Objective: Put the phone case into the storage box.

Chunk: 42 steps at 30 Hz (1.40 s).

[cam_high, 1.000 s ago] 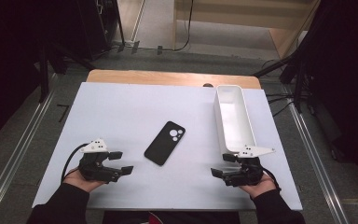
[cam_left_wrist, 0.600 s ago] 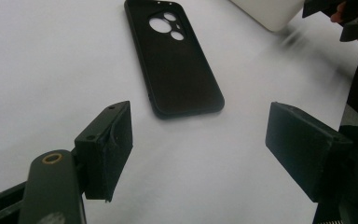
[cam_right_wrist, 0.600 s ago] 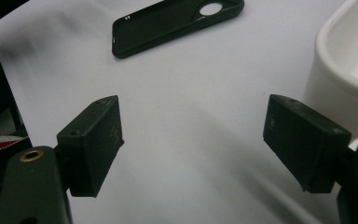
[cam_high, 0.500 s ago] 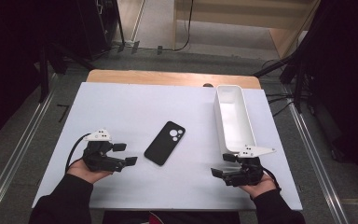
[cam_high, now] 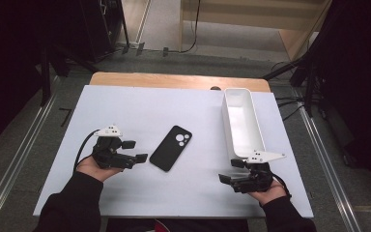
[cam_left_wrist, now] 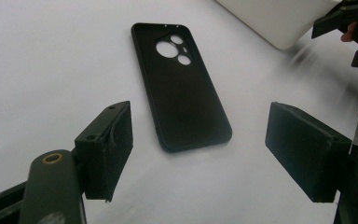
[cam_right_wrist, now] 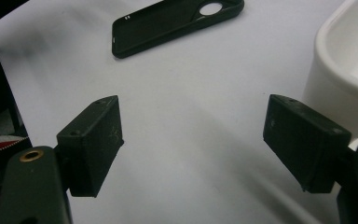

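Observation:
A black phone case (cam_high: pixel 171 148) lies flat in the middle of the white table, its camera cut-outs toward the far side. My left gripper (cam_high: pixel 136 151) hovers just left of the case, jaws wide apart and empty. In the left gripper view the phone case (cam_left_wrist: pixel 179 84) lies ahead of the open left gripper (cam_left_wrist: pixel 198 144), its near end between the jaw tips' line of sight. My right gripper (cam_high: pixel 229 171) rests near the front right, open and empty. The right gripper view shows the phone case (cam_right_wrist: pixel 175 23) far off past the open right gripper (cam_right_wrist: pixel 191 140).
A long white bin (cam_high: pixel 241 123) stands along the table's right side, its near end just beyond the right gripper; its rounded wall (cam_right_wrist: pixel 335 79) fills the right of the right gripper view. A wooden strip (cam_high: pixel 174 81) borders the table's far edge.
The left hand has moved up the table and rightward, bringing its gripper close to the phone case. The right hand has stayed put.

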### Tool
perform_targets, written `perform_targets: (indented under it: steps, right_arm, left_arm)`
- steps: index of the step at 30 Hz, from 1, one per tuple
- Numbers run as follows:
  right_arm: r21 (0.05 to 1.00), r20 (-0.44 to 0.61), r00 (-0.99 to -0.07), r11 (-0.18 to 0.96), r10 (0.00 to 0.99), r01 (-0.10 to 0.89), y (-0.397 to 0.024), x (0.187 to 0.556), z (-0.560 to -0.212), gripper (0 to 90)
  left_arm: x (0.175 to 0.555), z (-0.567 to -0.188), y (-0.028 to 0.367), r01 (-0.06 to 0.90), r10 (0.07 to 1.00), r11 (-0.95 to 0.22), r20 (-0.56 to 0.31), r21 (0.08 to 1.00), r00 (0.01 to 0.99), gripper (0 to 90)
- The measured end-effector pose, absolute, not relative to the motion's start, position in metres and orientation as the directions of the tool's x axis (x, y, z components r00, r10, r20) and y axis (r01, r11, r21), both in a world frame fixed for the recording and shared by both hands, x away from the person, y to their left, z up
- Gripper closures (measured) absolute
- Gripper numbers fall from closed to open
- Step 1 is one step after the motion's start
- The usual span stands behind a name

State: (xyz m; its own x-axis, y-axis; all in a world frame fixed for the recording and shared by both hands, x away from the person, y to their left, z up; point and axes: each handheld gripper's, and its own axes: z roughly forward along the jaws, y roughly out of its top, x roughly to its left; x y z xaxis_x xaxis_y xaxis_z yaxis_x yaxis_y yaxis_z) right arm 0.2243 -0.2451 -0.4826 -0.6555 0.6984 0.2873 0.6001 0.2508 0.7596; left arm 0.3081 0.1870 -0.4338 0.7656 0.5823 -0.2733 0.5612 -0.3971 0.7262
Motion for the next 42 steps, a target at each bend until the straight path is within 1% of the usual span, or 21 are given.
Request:
perform_targets:
  steps: [13, 24, 29, 42]
  right_arm:
    - [0.76, 0.289, -0.657, 0.251, 0.696, 0.599, -0.245, 0.225, -0.482, 18.1]
    - [0.76, 0.289, -0.658, 0.251, 0.696, 0.6, -0.245, 0.224, -0.482, 18.1]
    - [0.761, 0.288, -0.658, 0.251, 0.696, 0.599, -0.245, 0.224, -0.482, 18.1]
    - [0.76, 0.289, -0.654, 0.249, 0.699, 0.601, -0.245, 0.225, -0.482, 18.1]
  left_arm:
    - [0.323, -0.427, 0.163, 0.545, 0.565, -0.414, -0.263, 0.729, 0.782, 23.5]
    - [0.333, -0.427, 0.143, 0.561, 0.58, -0.409, -0.27, 0.72, 0.769, 23.5]
    - [0.336, -0.427, 0.136, 0.55, 0.589, -0.422, -0.243, 0.721, 0.771, 23.5]
    - [0.342, -0.433, 0.117, 0.543, 0.613, -0.439, -0.204, 0.716, 0.764, 23.5]
